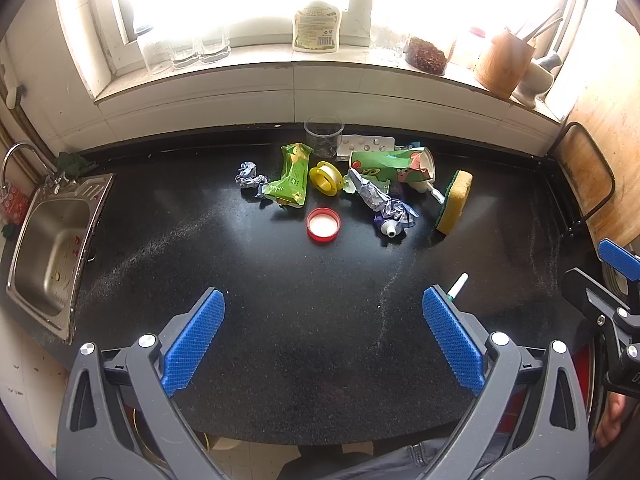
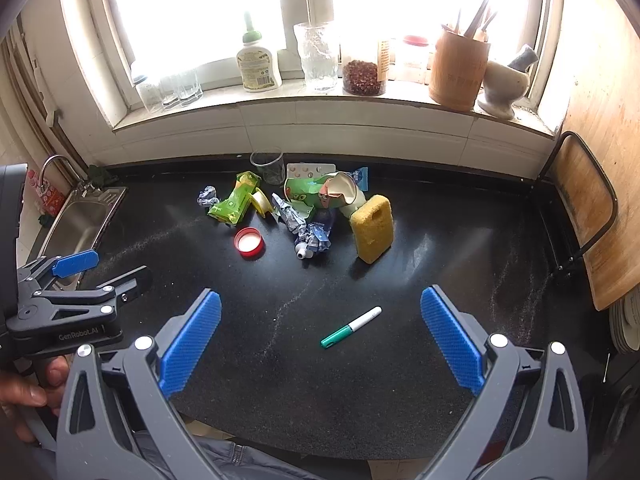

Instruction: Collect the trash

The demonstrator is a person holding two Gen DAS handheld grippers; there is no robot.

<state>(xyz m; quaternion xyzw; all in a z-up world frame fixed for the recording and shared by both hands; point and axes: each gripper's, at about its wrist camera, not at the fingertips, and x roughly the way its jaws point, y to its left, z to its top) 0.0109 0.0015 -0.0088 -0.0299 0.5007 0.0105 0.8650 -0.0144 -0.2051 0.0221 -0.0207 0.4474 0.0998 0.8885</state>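
Trash lies in a cluster at the back of the black counter [image 1: 280, 300]: a green wrapper [image 1: 291, 174], a crushed green paper cup [image 1: 394, 164], a red lid [image 1: 324, 225], a yellow tape spool [image 1: 325, 178], crumpled foil [image 1: 250, 175], a squeezed tube [image 1: 390, 210], a pill blister [image 1: 366, 145] and a yellow sponge [image 1: 455, 202]. A green-and-white marker [image 2: 351, 327] lies near the front, between my right gripper's fingers but ahead of them. My left gripper [image 1: 324, 336] is open over bare counter. My right gripper [image 2: 320, 340] is open too.
A steel sink [image 1: 52, 256] is set in at the left. A clear plastic cup [image 1: 324, 136] stands behind the trash. The windowsill holds glasses, a soap bottle [image 2: 258, 66], jars, a wooden utensil holder [image 2: 458, 70] and a mortar. A wooden board [image 2: 600, 200] leans at the right.
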